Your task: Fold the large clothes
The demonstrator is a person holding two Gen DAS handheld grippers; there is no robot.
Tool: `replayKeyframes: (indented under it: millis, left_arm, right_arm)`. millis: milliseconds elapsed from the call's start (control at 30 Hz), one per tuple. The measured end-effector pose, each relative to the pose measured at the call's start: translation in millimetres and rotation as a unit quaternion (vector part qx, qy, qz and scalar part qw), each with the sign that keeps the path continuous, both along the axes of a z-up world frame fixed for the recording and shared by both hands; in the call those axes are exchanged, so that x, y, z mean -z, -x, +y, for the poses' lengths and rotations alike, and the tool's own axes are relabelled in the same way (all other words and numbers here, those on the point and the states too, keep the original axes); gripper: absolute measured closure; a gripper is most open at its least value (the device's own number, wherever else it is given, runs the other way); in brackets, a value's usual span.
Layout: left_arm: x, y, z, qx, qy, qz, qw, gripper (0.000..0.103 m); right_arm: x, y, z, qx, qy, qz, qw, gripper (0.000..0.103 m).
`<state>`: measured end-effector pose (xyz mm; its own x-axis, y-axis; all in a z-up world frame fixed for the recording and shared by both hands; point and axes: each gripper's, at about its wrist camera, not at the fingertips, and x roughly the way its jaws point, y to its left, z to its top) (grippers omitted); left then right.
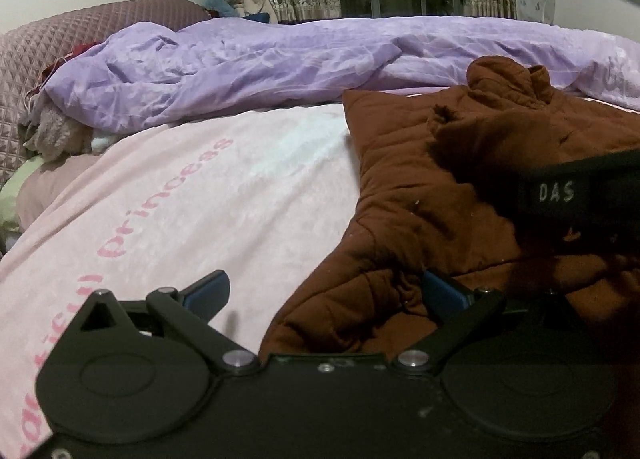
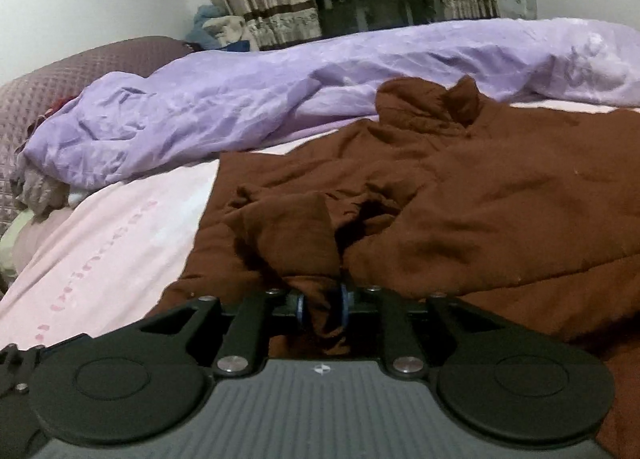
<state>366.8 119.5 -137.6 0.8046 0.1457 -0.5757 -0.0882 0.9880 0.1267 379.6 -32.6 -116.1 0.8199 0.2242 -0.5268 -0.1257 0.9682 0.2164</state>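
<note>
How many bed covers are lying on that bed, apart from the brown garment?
2. A crumpled purple quilt is bunched along the far side, and a pink sheet with lettering is spread flat beneath the brown coat. More may be hidden underneath.

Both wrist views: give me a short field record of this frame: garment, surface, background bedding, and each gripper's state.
garment: brown quilted padded coat, crumpled, lying on the bed
surface: pale pink bedsheet with pink lettering
background bedding: rumpled lilac duvet behind the coat; mauve quilted headboard at far left
left gripper: jaws wide open, coat edge lying between them, not pinched
right gripper: jaws narrow, a fold of the coat between the blue pads
fold status: not yet folded flat
</note>
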Motion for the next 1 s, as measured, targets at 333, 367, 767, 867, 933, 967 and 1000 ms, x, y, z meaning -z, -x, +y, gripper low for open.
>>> replayKeyframes:
  millis: [333, 367, 767, 867, 933, 967, 1000]
  left_arm:
    - [0.2, 4.7, -12.4, -0.003, -0.04, -0.014, 0.9991, 0.0]
    - [0.4, 5.4, -15.5, -0.002, -0.049, -0.016, 0.9986, 0.0]
    - [0.5, 3.5, -13.4, -0.002, -0.045, -0.015, 0.9989, 0.0]
    - [0.5, 3.3, -12.8, -0.002, -0.043, -0.014, 0.999, 0.0]
    - [0.4, 3.0, -12.7, -0.002, -0.044, -0.014, 0.9989, 0.0]
    - [0.4, 3.0, -12.5, -0.002, -0.044, -0.014, 0.9989, 0.0]
    - [0.4, 3.1, -12.6, -0.002, -0.043, -0.014, 0.999, 0.0]
  right_arm:
    - [-26.7, 33.8, -14.6, -0.056, -0.066, -0.073, 0.994, 0.062]
    - [-29.4, 37.5, -20.9, -0.05, -0.082, -0.086, 0.992, 0.065]
    - [-32.2, 40.7, -23.9, -0.08, -0.11, -0.11, 0.985, 0.048]
    - [-33.5, 40.1, -27.2, -0.072, -0.116, -0.112, 0.984, 0.073]
    - [-34.1, 38.1, -29.4, -0.057, -0.112, -0.111, 0.986, 0.083]
    - [-32.6, 34.0, -27.6, -0.044, -0.1, -0.099, 0.989, 0.084]
    - [-28.6, 26.4, -24.8, -0.034, -0.084, -0.075, 0.993, 0.084]
